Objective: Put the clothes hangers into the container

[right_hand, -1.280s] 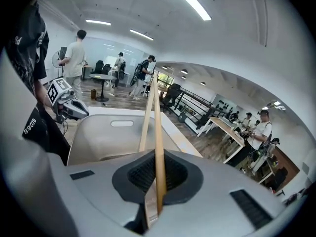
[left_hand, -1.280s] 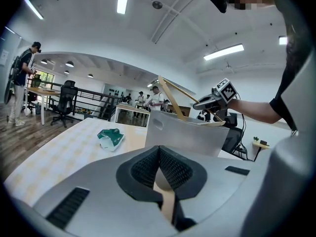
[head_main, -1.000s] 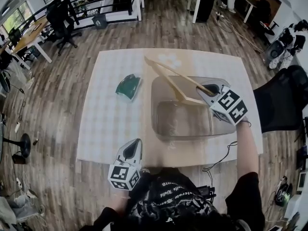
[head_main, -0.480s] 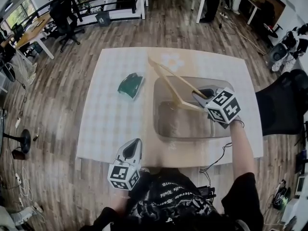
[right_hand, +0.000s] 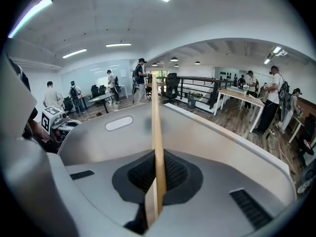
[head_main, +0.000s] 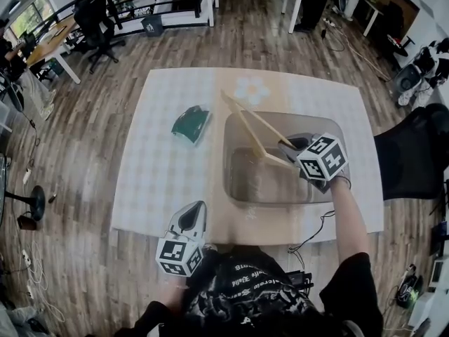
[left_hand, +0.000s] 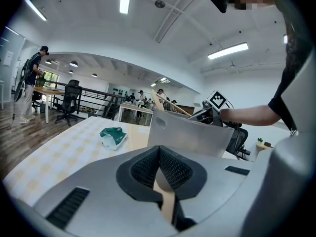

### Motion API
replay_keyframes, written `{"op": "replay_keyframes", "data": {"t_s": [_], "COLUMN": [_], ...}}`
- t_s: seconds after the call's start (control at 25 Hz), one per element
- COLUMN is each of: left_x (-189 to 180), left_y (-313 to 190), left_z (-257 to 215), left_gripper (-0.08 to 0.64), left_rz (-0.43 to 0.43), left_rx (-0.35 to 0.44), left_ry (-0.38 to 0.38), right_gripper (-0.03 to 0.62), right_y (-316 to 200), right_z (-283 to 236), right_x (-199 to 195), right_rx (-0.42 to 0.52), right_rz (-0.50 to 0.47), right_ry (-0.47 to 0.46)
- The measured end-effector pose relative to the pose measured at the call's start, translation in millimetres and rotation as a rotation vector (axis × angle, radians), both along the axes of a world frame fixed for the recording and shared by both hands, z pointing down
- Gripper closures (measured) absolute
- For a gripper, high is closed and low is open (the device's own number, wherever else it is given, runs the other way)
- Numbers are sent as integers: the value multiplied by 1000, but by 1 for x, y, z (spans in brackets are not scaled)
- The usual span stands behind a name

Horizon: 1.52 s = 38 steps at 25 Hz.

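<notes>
A wooden clothes hanger (head_main: pixel 245 121) slants up and away out of the clear plastic container (head_main: pixel 235 188) on the table's right half. My right gripper (head_main: pixel 289 146) is shut on the hanger's near end, inside the container's right side. In the right gripper view the hanger's bar (right_hand: pixel 156 132) runs straight out from between the pads, over the container's wall (right_hand: pixel 207 142). My left gripper (head_main: pixel 189 216) hovers at the table's front edge, left of the container, shut with nothing in it. The left gripper view shows the container (left_hand: pixel 192 137) ahead and the right gripper (left_hand: pixel 210 113) behind it.
A folded green item (head_main: pixel 189 123) lies on the checked tablecloth (head_main: pixel 154 160), left of the container. A black office chair (head_main: pixel 410 153) stands off the table's right side. A cable (head_main: pixel 319 227) hangs over the front edge.
My right gripper has moved left and toward me with the hanger, bringing it lower into the container. The left gripper has stayed put.
</notes>
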<state>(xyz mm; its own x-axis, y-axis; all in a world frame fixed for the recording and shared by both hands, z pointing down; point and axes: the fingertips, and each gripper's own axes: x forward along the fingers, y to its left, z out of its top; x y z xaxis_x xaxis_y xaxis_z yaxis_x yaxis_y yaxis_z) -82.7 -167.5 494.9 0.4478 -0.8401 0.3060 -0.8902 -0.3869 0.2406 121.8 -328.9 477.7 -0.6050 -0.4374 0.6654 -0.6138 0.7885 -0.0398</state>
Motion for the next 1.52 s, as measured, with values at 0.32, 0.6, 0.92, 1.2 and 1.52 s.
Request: {"op": "replay_keyframes", "data": {"t_s": [0.32,0.6,0.92,1.2,1.52], "left_x": [3,6,14,19,22], "left_y": [-4,-5,-7,-8,-6], "left_z": [-4,-1,1,1,1], "left_gripper": [540,540,540,540,540], "left_rz": [-1,-1,6,19,21], "left_rx": [-1,-7,-11,-10,-10], "left_ry": [-3,-1,9,7,9], "right_gripper": [581,583,583,583,583], "right_y": [6,7,11,13,6], "right_z": [15,28,58,77,86], "right_x": [-1,-1,12,22,32], "right_rx": [-73,-107,-142,-177,-197], "right_rz": [-25,-7,19,37,88], "right_ry": [-28,-42,19,89,97]}}
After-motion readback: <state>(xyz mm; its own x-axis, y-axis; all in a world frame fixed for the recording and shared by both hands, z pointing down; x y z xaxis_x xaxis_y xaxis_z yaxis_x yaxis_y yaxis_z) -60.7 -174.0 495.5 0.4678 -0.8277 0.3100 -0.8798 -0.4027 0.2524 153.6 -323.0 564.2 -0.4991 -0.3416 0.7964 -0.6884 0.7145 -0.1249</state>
